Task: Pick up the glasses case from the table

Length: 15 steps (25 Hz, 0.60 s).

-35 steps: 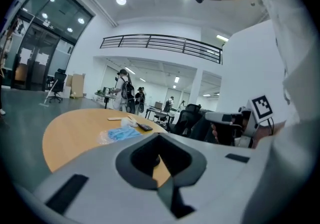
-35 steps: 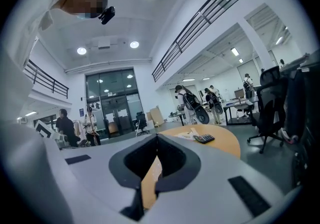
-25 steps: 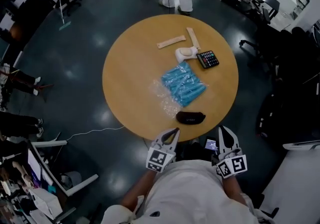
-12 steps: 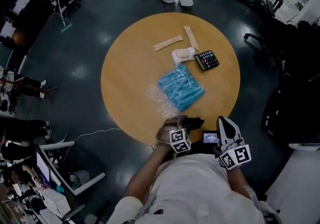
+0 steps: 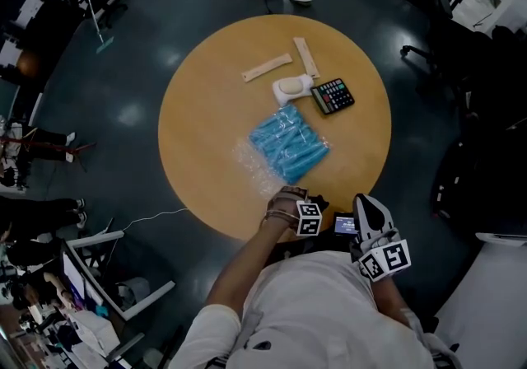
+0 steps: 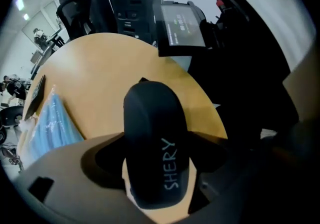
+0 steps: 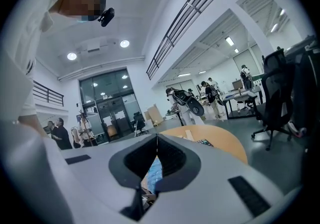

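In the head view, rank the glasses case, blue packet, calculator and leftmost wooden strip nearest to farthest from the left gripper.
1. Glasses case: under the left gripper, jaws opening around it, near edge.
2. Blue packet: mid-table.
3. Calculator: far right.
4. Wooden strip: far side, left.

Table (image 5: 206,112); case (image 6: 155,143), calculator (image 5: 333,95), perhaps blue straws (image 5: 288,143)

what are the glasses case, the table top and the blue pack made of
Glasses case: probably a hard shell with a matte black cover, maybe fabric or leatherette; no glare, pale printed lettering.
Table top: wood or wood-look laminate; even tan colour, smooth, soft sheen.
Blue pack: blue items in clear plastic film; the wrap crinkles and glints at its edge.
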Motion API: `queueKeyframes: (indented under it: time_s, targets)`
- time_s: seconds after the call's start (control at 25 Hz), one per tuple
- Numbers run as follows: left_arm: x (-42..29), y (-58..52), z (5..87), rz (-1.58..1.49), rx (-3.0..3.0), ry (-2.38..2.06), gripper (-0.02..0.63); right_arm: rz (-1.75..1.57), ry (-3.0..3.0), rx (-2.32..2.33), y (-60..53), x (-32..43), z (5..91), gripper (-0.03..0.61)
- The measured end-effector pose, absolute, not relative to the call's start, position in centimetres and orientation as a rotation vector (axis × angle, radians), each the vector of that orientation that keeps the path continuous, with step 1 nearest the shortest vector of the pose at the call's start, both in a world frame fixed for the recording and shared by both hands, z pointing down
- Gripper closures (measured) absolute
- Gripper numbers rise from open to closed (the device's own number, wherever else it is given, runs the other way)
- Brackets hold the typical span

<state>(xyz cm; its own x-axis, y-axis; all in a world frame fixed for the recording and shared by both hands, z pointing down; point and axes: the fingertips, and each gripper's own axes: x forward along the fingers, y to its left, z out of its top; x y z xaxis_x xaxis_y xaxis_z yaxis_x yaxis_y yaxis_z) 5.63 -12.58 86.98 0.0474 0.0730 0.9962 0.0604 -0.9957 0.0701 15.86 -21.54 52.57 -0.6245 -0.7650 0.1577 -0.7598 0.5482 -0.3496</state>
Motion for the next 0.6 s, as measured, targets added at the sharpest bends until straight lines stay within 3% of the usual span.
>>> queueKeyframes:
  time_s: [0.24, 0.4, 0.48, 0.6]
  targets:
    - [5.4, -12.9, 87.1, 2.151, 2.295, 0.131, 0.252, -0.589, 2.776, -1.333, -22.3, 16.4, 52.2, 0.563]
    - [5.2, -14.1, 83.7, 2.119, 2.406, -0.100, 0.253, -0.563, 2.788, -1.317, -22.6, 15.8, 52.0, 0.563]
    - [5.5, -15.1, 79.6, 1.916, 2.497, -0.352, 0.253, -0.551, 2.801, -1.307, -22.6, 15.2, 51.9, 0.563]
    - [4.8, -17.3, 70.9, 1.348, 2.581, -0.825, 0.253, -0.496, 2.831, -1.290, -22.8, 13.9, 51.1, 0.563]
